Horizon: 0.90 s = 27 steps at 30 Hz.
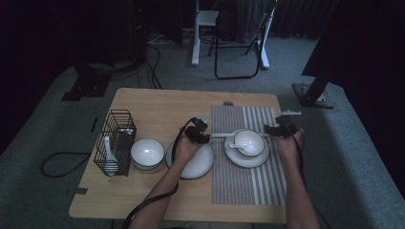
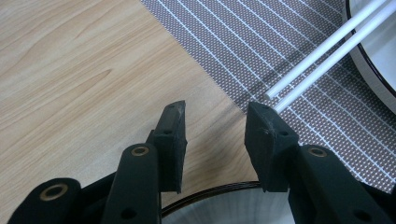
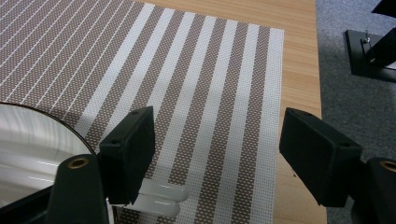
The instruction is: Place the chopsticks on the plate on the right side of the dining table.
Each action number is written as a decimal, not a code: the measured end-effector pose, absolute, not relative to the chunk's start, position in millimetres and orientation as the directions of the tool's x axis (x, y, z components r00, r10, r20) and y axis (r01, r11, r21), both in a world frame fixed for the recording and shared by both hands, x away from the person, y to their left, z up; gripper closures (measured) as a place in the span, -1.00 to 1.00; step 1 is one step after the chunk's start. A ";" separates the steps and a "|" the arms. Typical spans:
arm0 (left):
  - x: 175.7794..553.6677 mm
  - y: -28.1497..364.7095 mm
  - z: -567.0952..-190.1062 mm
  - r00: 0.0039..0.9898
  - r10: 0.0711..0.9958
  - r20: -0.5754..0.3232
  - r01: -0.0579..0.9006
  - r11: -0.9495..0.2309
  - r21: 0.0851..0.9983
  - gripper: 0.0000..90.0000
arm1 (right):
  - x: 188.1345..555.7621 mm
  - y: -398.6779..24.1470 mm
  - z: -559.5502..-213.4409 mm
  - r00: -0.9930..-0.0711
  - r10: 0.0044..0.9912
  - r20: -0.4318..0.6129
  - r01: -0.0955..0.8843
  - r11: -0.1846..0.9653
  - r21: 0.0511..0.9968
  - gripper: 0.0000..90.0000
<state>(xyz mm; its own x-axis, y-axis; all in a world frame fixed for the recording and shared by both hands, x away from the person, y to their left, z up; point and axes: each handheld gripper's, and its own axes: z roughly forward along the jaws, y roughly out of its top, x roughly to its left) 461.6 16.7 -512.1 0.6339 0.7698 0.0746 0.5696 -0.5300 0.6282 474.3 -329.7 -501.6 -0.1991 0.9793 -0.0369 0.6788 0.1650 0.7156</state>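
Two white chopsticks (image 1: 222, 135) lie side by side across the striped placemat (image 1: 248, 186), behind a white bowl (image 1: 249, 140) that holds a spoon (image 1: 237, 147) and stands on a saucer (image 1: 247, 162). My left gripper (image 1: 200, 128) hovers over a white plate (image 1: 198, 168), open. In the left gripper view the thin chopstick ends (image 2: 280, 95) lie just past the right fingertip (image 2: 261, 121), not between the jaws of the left gripper (image 2: 215, 116). My right gripper (image 1: 279, 128) is open over the mat; the thick chopstick ends (image 3: 159, 198) lie under the left jaw of the right gripper (image 3: 217, 135).
A black wire basket (image 1: 114, 143) with a white spoon (image 1: 109, 153) in it stands at the table's left, with a second white bowl (image 1: 147, 152) beside it. The table's right edge (image 3: 317, 93) runs close to the mat. A chair (image 1: 239, 43) stands beyond the table.
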 end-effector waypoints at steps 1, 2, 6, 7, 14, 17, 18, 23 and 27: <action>461.4 16.7 -512.1 0.633 0.770 0.077 0.569 -0.531 0.628 0.32 | 474.3 -329.7 -501.6 -0.199 0.979 -0.037 0.679 0.165 0.716 -0.40; 461.1 17.0 -511.9 0.633 0.771 0.076 0.568 -0.529 0.631 0.32 | 473.7 -329.9 -501.0 -0.199 0.979 -0.037 0.677 0.165 0.717 -0.40; 459.9 21.3 -508.2 0.631 0.772 0.075 0.570 -0.526 0.631 0.32 | 473.6 -330.7 -500.4 -0.197 0.980 -0.038 0.676 0.163 0.719 -0.40; 459.9 21.3 -508.2 0.631 0.772 0.075 0.570 -0.526 0.631 0.32 | 473.6 -330.7 -500.4 -0.197 0.980 -0.038 0.676 0.163 0.719 -0.40; 459.4 17.8 -507.7 0.638 0.767 0.067 0.576 -0.534 0.619 0.31 | 473.5 -330.0 -501.1 -0.196 0.980 -0.037 0.674 0.162 0.721 -0.40; 459.8 16.3 -507.9 0.637 0.768 0.069 0.580 -0.536 0.613 0.30 | 473.2 -329.9 -501.1 -0.197 0.980 -0.037 0.673 0.163 0.721 -0.40; 459.8 16.0 -508.1 0.637 0.768 0.071 0.579 -0.537 0.613 0.30 | 473.1 -329.9 -501.0 -0.197 0.980 -0.039 0.673 0.164 0.721 -0.40; 461.1 16.0 -509.6 0.630 0.774 0.066 0.586 -0.529 0.614 0.29 | 472.1 -332.5 -499.9 -0.191 0.981 -0.038 0.670 0.158 0.726 -0.40; 461.5 15.3 -510.2 0.630 0.773 0.065 0.586 -0.529 0.613 0.29 | 471.4 -333.9 -500.3 -0.190 0.981 -0.039 0.670 0.158 0.725 -0.40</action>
